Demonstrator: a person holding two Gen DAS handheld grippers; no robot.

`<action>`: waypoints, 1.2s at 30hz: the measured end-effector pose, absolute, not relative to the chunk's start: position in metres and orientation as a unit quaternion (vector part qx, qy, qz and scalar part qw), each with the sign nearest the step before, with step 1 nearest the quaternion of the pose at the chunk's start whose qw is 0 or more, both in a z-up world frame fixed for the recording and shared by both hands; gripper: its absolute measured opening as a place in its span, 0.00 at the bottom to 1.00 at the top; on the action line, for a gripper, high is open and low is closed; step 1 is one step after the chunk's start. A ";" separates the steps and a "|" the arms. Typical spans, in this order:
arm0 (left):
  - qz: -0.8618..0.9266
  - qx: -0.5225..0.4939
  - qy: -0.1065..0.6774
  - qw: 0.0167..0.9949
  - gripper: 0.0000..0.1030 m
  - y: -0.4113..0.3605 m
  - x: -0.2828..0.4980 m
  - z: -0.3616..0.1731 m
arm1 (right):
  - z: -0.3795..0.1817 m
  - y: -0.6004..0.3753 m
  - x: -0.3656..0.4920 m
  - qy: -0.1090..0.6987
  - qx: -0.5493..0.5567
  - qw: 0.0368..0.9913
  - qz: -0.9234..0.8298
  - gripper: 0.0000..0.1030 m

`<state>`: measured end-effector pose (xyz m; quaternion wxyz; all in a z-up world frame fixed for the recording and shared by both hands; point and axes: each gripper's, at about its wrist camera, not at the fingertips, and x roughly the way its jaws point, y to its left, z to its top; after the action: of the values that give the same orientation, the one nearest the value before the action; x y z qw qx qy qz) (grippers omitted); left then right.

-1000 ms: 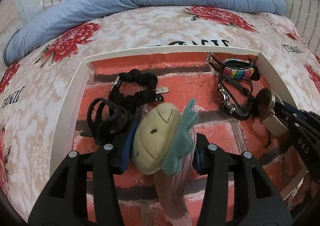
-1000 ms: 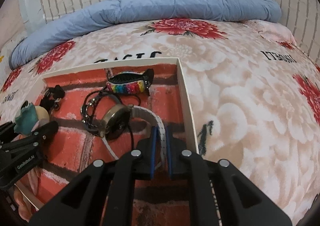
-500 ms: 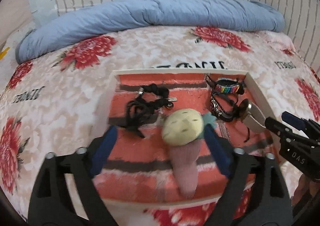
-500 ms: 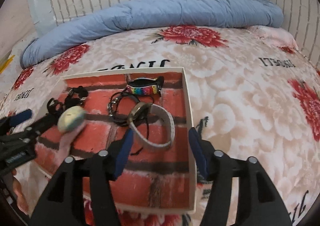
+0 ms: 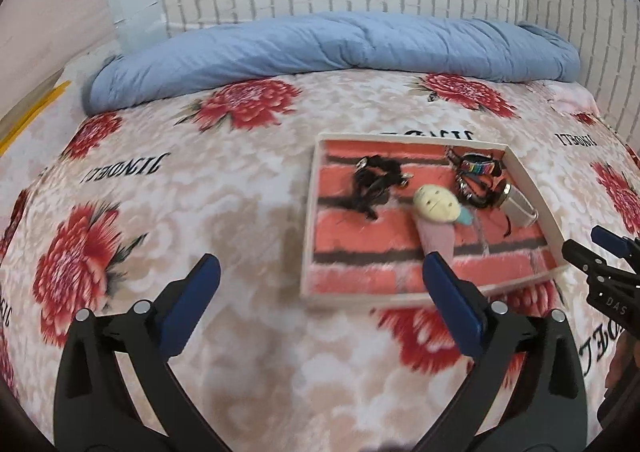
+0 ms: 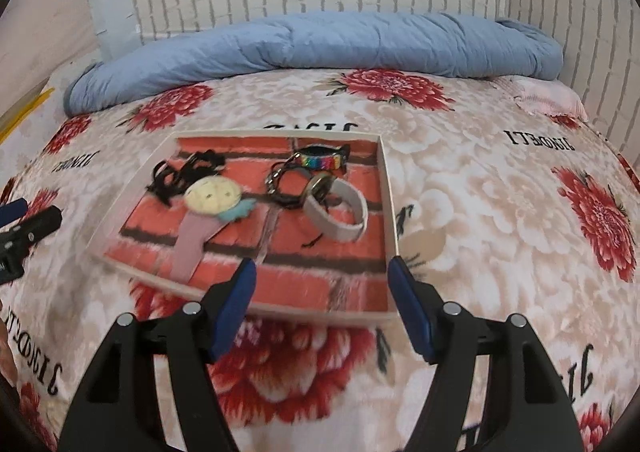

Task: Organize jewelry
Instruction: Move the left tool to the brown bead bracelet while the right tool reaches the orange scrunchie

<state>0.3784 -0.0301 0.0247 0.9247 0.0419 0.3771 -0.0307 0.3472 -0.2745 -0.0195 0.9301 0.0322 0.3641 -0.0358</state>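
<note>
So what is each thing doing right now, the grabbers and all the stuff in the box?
Left gripper: open, empty, above the bedspread.
Right gripper: open, empty, at the tray's near edge.
Tray: flat on the bed.
Plush charm: lying in the tray.
Watch: in the tray, strap looped.
Rainbow bracelet: lying near the tray's back wall.
Black cords: tangled, in the tray.

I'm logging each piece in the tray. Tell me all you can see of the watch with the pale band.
The watch has a round, dark-faced case with a brassy rim and a pale grey-white band curled into a standing loop. It lies in the tray's right half, free of both open grippers. Its case leans against a tangle of dark bracelets; a thin black cord runs under the band.
</note>
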 end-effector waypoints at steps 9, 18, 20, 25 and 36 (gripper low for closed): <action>-0.011 0.041 0.380 0.924 0.95 0.018 0.331 0.024 | -0.028 -0.263 0.313 0.376 0.020 0.926 -0.038 0.65; 0.006 0.022 0.381 0.924 0.95 0.053 0.300 0.019 | -0.041 -0.253 0.285 0.382 0.017 0.923 -0.042 0.65; 0.003 0.022 0.380 0.925 0.95 0.053 0.291 0.016 | -0.043 -0.249 0.278 0.382 0.012 0.923 -0.043 0.65; -0.006 0.026 0.381 0.924 0.95 0.048 0.270 0.005 | -0.050 -0.246 0.257 0.382 0.005 0.923 -0.046 0.65; -0.020 0.029 0.384 0.923 0.95 0.037 0.234 -0.014 | -0.061 -0.250 0.221 0.383 0.007 0.922 -0.055 0.65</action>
<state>0.2336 0.0367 -0.0143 0.9226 0.0288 0.3842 -0.0197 0.2210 -0.2500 -0.0614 0.9223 0.0067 0.3826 -0.0545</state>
